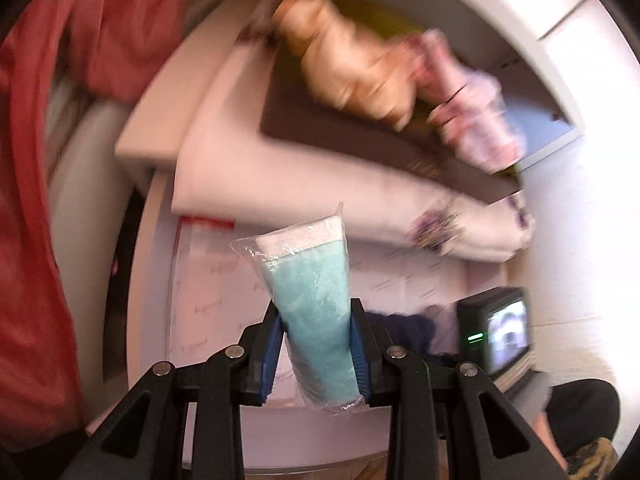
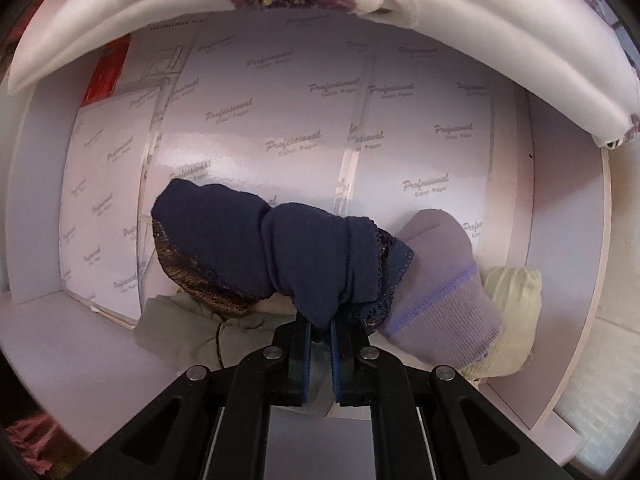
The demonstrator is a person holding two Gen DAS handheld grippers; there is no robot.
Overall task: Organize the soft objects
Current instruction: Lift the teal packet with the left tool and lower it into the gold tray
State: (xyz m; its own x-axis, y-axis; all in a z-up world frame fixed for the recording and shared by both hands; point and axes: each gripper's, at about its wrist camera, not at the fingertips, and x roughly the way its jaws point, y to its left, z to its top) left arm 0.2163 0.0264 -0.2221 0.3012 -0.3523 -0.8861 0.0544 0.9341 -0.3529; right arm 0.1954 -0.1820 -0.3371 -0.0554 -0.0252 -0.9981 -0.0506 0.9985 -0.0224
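Note:
My left gripper (image 1: 316, 320) is shut on a rolled light-blue towel in a clear plastic wrap (image 1: 316, 292) and holds it up in front of a white shelf unit (image 1: 160, 128). My right gripper (image 2: 320, 330) is shut on a navy blue cloth bundle (image 2: 280, 252) inside a shelf compartment. Beside the bundle lie a lilac knitted sock (image 2: 440, 300), a pale yellow cloth (image 2: 516, 312) and a grey-green cloth (image 2: 188, 328). On the shelf top a tan plush toy (image 1: 352, 68) and a pink patterned soft item (image 1: 468, 112) lie on a dark board (image 1: 320, 128), blurred.
A white embroidered cloth (image 1: 320, 196) hangs over the compartment's top edge, also in the right wrist view (image 2: 480, 40). The back wall is lined with printed paper sheets (image 2: 280, 120). A small monitor (image 1: 500, 332) stands at the lower right. A red garment (image 1: 40, 200) fills the left.

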